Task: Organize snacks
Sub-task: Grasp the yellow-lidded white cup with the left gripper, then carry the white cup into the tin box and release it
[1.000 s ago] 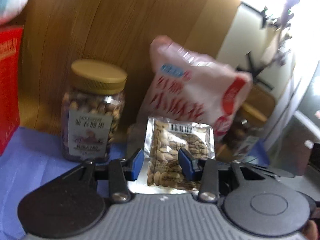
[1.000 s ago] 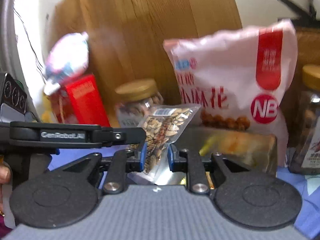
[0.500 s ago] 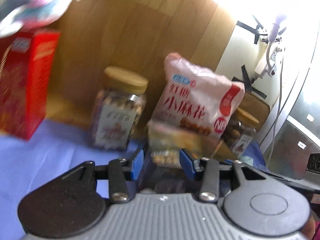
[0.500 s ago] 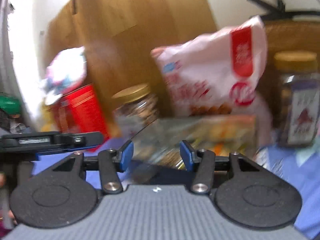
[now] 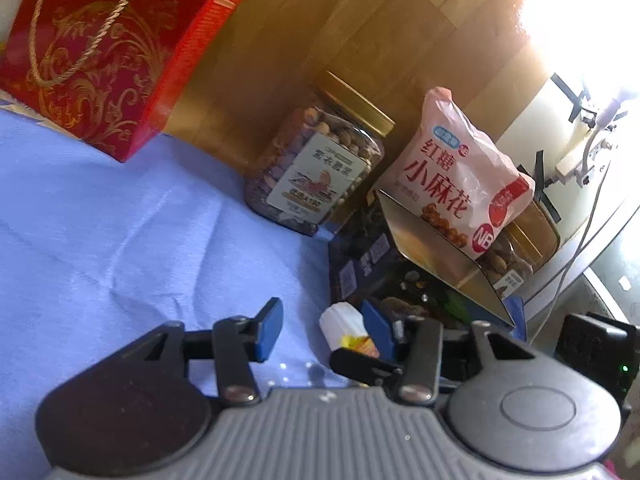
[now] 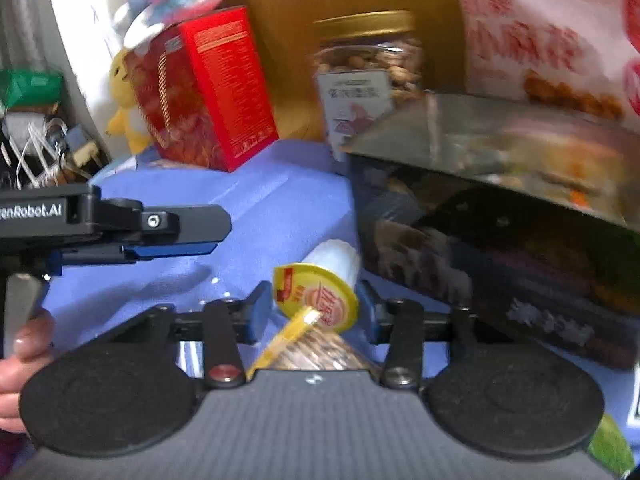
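Small white cup with yellow foil lid (image 6: pixel 320 292) lies on its side between your right gripper's (image 6: pixel 314 310) spread blue fingertips (image 6: pixel 260 308); contact unclear. Your left gripper (image 5: pixel 322 326) wide, nothing held, over blue cloth (image 5: pixel 120 220). Beyond: dark open snack box (image 6: pixel 500 264), blurred; gold-lidded nut jar (image 5: pixel 320 164); pink bag (image 5: pixel 460 176); red gift box (image 5: pixel 108 48), top cut off.

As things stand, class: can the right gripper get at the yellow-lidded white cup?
Probably yes. The right gripper is open with the yellow-lidded cup lying on its side between its fingers, nothing blocking.
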`<act>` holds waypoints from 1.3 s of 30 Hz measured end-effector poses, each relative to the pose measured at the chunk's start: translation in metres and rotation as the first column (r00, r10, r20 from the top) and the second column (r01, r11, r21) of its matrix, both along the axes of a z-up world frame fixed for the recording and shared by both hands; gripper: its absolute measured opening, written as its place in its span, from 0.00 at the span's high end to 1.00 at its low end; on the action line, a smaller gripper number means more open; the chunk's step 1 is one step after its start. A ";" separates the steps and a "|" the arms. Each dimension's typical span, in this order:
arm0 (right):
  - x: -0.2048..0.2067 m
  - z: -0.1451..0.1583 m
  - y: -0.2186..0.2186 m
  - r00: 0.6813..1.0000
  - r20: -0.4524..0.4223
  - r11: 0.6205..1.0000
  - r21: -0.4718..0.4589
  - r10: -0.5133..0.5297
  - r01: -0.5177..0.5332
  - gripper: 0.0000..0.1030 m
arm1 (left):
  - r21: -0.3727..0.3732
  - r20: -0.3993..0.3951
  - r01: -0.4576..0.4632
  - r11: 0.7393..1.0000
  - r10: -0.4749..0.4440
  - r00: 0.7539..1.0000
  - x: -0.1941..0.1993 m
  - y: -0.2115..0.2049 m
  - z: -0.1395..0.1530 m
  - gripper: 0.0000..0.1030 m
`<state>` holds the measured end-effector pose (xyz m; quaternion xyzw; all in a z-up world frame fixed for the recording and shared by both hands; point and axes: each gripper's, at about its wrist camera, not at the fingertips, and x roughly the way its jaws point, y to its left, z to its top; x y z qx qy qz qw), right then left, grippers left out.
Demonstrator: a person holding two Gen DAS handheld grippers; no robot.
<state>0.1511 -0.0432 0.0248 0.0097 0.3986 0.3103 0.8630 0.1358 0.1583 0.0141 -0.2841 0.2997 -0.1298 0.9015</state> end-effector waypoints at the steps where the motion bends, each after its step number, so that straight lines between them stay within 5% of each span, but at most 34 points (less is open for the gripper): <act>1: -0.001 0.002 0.007 1.000 0.019 1.000 -0.016 0.014 -0.013 0.54 | -0.003 0.002 -0.005 1.000 0.005 1.000 -0.001 0.004 -0.002 0.52; 6: -0.034 0.011 0.028 0.978 0.134 0.985 -0.086 0.161 -0.151 0.54 | -0.034 -0.006 0.019 0.999 -0.019 1.000 -0.003 0.015 -0.003 0.52; 12: -0.089 0.005 0.044 0.917 0.236 0.936 -0.225 0.323 -0.271 0.53 | 0.082 -0.050 0.071 0.994 -0.067 0.997 -0.007 -0.001 -0.002 0.52; 23: -0.081 0.002 0.042 0.956 0.175 0.968 -0.132 0.235 -0.213 0.47 | 0.067 -0.074 0.107 0.992 -0.102 0.992 -0.035 -0.003 -0.011 0.53; 24: -0.077 0.001 0.043 0.961 0.158 0.971 -0.114 0.225 -0.209 0.48 | 0.071 -0.078 0.109 0.992 -0.103 0.992 -0.036 -0.005 -0.012 0.54; 26: -0.075 0.002 0.044 0.970 0.132 0.977 -0.085 0.206 -0.196 0.66 | 0.108 -0.092 0.105 0.989 -0.095 0.991 -0.039 -0.013 -0.013 0.55; 28: -0.077 0.004 0.043 0.973 0.138 0.981 -0.083 0.185 -0.175 0.67 | 0.120 -0.079 0.096 0.988 -0.087 0.993 -0.045 -0.016 -0.010 0.56; 33: -0.101 0.015 0.035 0.960 0.222 0.985 -0.081 0.168 -0.153 0.68 | 0.085 -0.035 0.107 0.991 -0.104 0.994 -0.054 -0.020 0.005 0.56; 39: -0.106 0.037 0.006 0.943 0.322 0.997 -0.040 0.079 -0.070 0.68 | 0.146 0.050 0.156 0.977 -0.165 0.985 -0.046 -0.055 0.038 0.56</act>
